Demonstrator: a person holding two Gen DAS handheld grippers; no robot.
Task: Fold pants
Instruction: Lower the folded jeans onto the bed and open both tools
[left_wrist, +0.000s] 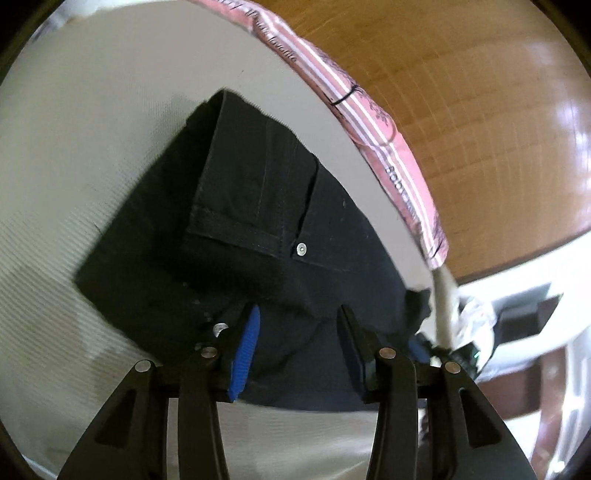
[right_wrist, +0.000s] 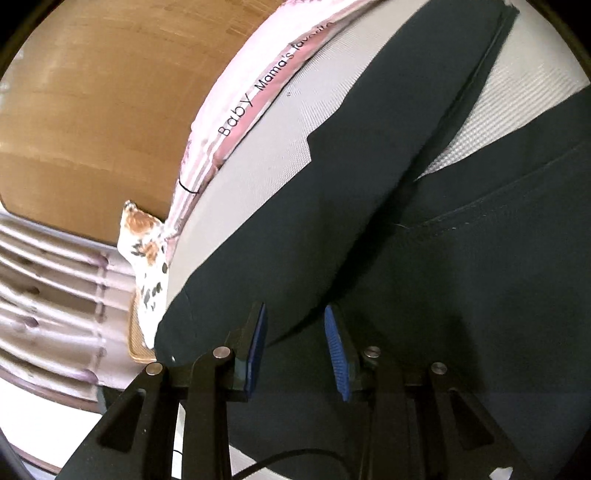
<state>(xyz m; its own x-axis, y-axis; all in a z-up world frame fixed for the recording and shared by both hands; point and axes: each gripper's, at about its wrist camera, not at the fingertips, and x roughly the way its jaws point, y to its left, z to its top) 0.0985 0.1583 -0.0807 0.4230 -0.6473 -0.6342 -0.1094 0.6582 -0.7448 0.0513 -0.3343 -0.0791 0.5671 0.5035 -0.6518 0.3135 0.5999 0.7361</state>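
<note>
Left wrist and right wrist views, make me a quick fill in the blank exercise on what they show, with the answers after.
1. The pants lying on the white surface are ____ in colour.
2. The pads on the left gripper are ____.
3. The striped edging beside the white surface carries the printed word "Baby" and is ____ and white.
4. The right gripper has its jaws ____.

Answers: black; blue; pink; open
</note>
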